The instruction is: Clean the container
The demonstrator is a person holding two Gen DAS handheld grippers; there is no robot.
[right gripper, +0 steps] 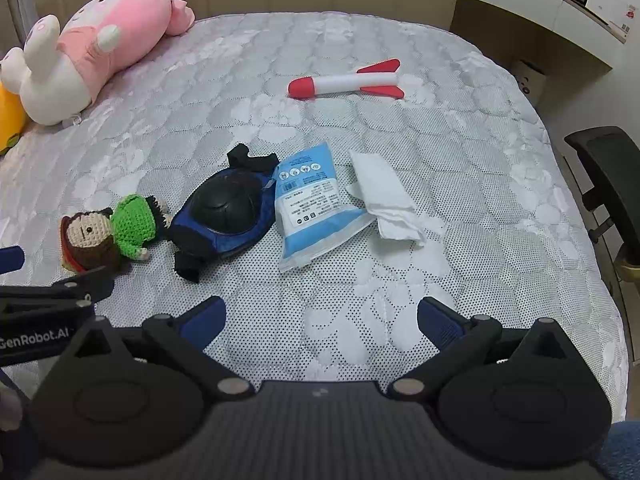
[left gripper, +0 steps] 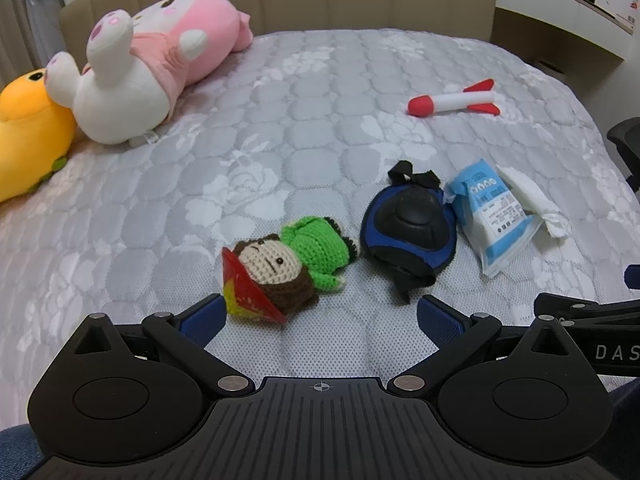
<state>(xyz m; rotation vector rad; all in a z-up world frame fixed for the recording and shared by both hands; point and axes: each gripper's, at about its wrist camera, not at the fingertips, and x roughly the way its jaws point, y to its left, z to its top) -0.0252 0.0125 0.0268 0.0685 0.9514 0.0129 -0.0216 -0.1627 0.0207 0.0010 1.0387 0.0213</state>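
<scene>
Left wrist view: the left gripper (left gripper: pixel 319 314) is held over a grey quilted mattress (left gripper: pixel 320 92), jaws spread wide, nothing between them. A crocheted doll in a green top with a red hat (left gripper: pixel 280 268) is seen just ahead of the left finger. Beside it lies a blue and black knee pad (left gripper: pixel 408 228), touched by a blue and white wipes packet (left gripper: pixel 494 216) with a white tissue (left gripper: pixel 536 204) at its far side.

Right wrist view: the right gripper (right gripper: pixel 320 316) is held apart and empty, short of the packet (right gripper: pixel 312 208). A red and white foam rocket (right gripper: pixel 348 80) is noted farther back, well apart. A pink plush toy (right gripper: pixel 96 40) is noted at the left corner. No container can be told in either view.
</scene>
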